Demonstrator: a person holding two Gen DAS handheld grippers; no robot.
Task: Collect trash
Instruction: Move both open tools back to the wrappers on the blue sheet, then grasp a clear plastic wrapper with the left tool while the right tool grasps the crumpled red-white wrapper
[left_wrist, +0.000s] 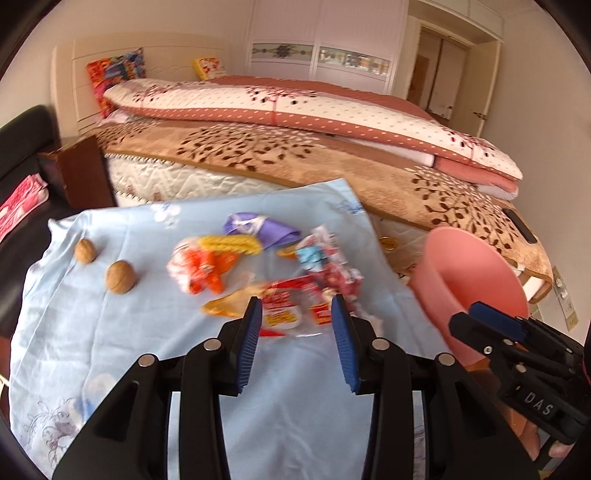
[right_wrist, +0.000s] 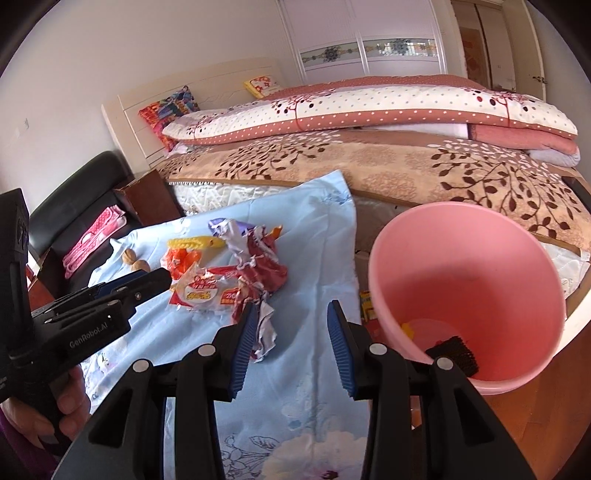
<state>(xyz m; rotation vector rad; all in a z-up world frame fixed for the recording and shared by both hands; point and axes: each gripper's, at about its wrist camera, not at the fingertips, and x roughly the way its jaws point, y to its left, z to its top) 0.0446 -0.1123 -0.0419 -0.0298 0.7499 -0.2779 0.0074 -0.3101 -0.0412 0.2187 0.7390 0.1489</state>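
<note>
- Left hand-held gripper (left_wrist: 296, 317): jaws wide, nothing held, hovering just above the near edge of the wrapper pile, lined up on the red-and-white snack wrapper (left_wrist: 284, 308).
- Right hand-held gripper (right_wrist: 291, 325): jaws wide, nothing held, over the blue floral cloth (right_wrist: 317, 258) between the pile and the pink bin (right_wrist: 469, 280); a crumpled red-and-white wrapper (right_wrist: 260, 280) lies just beside its left finger.
- Step in hand, as judged: pick one wrapper and carry it to the bin.
- To do it well: drop the left jaws straight over a raised fold of the film, not a flat sheet; pinch one piece only, as the wrappers overlap and neighbours may drag along.
- Keep clear of the cloth; pinching it would pull the whole pile.
- Trash lies mid-cloth: orange wrapper (left_wrist: 201, 269), yellow piece (left_wrist: 231, 244), purple wrapper (left_wrist: 258, 229).
- Two walnuts (left_wrist: 120, 277) sit apart to the left; whether they count as trash is unclear.
- Bin stands right of the cloth, mouth tilted toward the cameras. Inside, at the bottom: a yellow scrap (right_wrist: 406, 328) and a dark ribbed object (right_wrist: 456, 352); otherwise bare.
</note>
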